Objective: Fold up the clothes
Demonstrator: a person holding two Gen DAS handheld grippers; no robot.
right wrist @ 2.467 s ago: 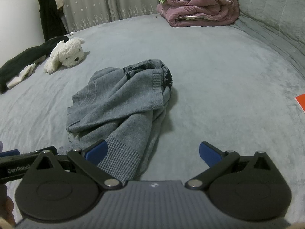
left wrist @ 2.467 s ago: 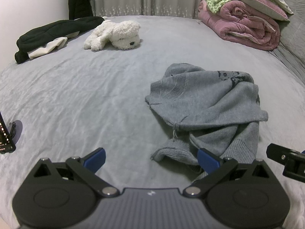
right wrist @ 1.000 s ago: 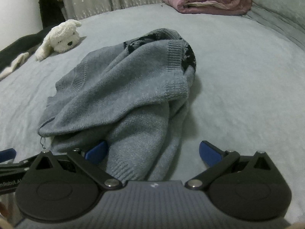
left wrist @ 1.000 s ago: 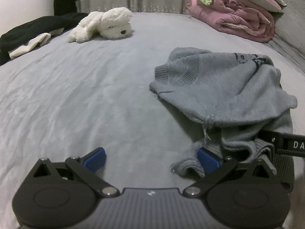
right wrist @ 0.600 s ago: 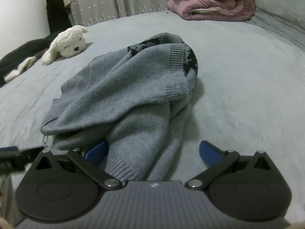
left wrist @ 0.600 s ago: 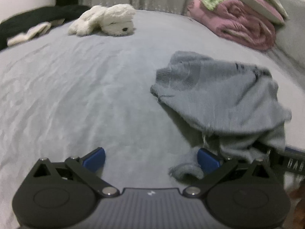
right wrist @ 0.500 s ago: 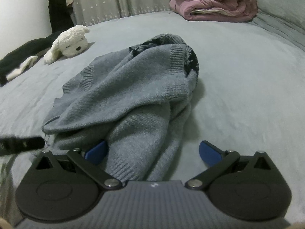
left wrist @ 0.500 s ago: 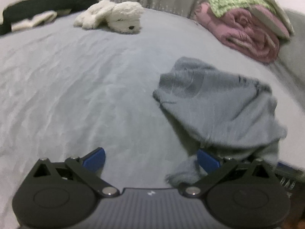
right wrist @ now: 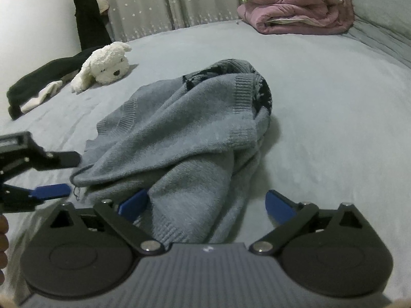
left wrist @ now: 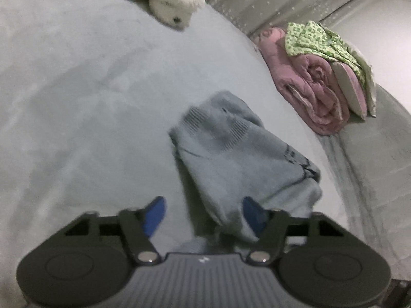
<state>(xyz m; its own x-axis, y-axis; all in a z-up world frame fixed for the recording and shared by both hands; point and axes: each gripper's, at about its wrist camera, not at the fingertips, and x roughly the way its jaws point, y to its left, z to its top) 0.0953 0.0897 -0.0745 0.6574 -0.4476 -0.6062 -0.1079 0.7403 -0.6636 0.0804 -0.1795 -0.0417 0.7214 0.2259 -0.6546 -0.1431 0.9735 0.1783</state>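
One grey sweater [right wrist: 185,138] is lying crumpled on the bed [right wrist: 321,97], stretching away from both grippers toward the far end, so its long axis is running roughly forward from the fingers. The left gripper [left wrist: 203,211] is closing at this moment, its fingers at a middling gap, and a low fold of the sweater's near edge is sitting between them, closer to the right-hand finger [left wrist: 253,214]; the picture is blurred, and the pads do not seem to be pressing on the cloth yet. The right gripper [right wrist: 205,202] is only starting to close, its fingers spread wide, and the ribbed hem end of the sweater is lying between them, against the left-hand finger [right wrist: 133,202] and well apart from the right-hand one [right wrist: 278,206]. In the right view, the left gripper's fingers are showing at the far left, just beside the sweater's near corner. Both hands are about equally near the garment, each working on its own side of the near edge, which looks like the setup for lifting and spreading it. Counted around the bed: one white plush toy [right wrist: 105,65], one dark garment [right wrist: 48,73] beside it, one pink rolled quilt [right wrist: 298,7], and one green patterned cloth [left wrist: 321,38] on top of that.
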